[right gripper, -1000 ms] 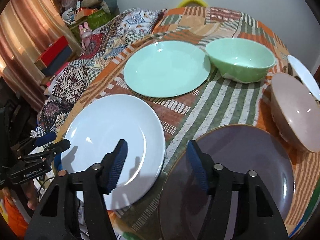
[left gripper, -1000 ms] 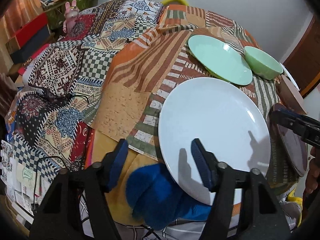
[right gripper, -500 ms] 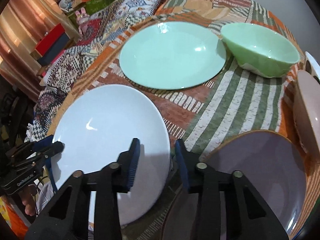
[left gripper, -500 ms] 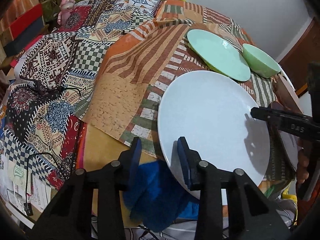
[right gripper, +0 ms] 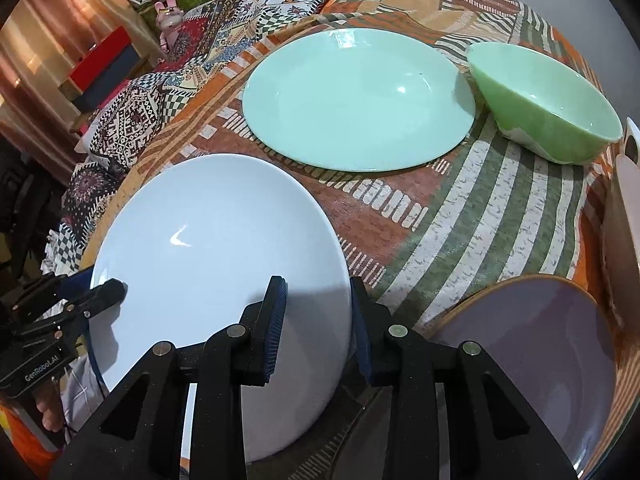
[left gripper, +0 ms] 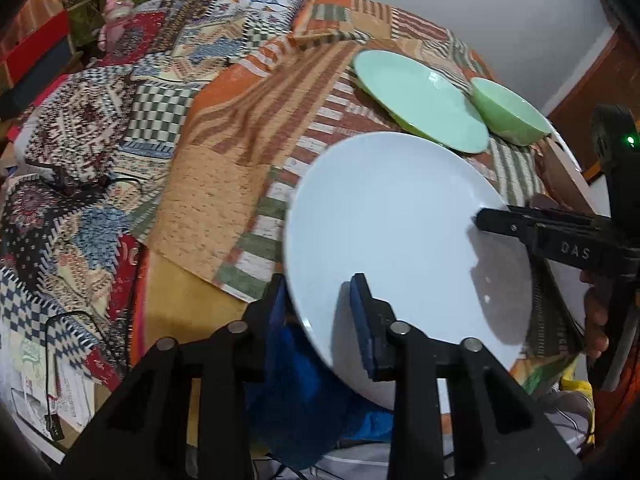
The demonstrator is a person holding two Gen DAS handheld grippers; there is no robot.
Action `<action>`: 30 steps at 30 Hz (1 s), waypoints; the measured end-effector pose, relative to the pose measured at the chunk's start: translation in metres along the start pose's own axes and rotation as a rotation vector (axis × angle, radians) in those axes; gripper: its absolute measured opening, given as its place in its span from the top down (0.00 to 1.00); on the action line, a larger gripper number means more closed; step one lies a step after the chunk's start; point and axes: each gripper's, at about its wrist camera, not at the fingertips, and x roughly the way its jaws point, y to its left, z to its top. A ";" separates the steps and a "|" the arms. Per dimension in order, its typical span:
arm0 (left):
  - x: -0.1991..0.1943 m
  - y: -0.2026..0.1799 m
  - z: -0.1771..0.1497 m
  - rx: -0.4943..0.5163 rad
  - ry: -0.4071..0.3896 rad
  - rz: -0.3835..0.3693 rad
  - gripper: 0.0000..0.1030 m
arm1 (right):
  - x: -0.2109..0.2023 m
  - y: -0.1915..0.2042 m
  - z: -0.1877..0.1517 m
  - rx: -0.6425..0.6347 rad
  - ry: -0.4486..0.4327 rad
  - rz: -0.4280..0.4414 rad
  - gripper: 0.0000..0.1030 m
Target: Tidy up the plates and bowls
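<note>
A large white plate lies at the near edge of the table, held from both sides. My left gripper straddles its near-left rim, jaws closing, one pad under the edge and one on top. My right gripper is shut on the opposite rim, one pad on the plate's face and one outside it. Each gripper shows in the other's view: the right gripper and the left gripper. Farther back sit a mint green plate and a green bowl.
A purple plate lies just right of the white one, with a pinkish bowl at the right edge. A patchwork cloth covers the table. A blue cloth hangs below the near edge. Boxes and toys crowd the far left.
Both grippers have narrowed from wide open onto the white plate's opposite rims. The right one shifted left from the purple plate's edge to the white plate.
</note>
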 end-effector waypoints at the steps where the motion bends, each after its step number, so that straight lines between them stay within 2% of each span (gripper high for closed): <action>1: 0.000 -0.001 0.000 0.003 0.001 0.011 0.70 | 0.000 0.000 0.000 0.006 0.000 0.004 0.73; 11: -0.011 -0.002 0.004 -0.059 -0.016 0.012 0.70 | -0.011 0.000 -0.007 0.050 -0.008 0.025 0.73; 18: -0.030 -0.007 0.012 -0.077 -0.073 0.016 0.70 | -0.026 0.000 -0.009 0.059 -0.046 0.039 0.73; 30: -0.066 -0.031 0.023 -0.028 -0.162 0.017 0.70 | -0.066 -0.006 -0.012 0.074 -0.159 0.055 0.73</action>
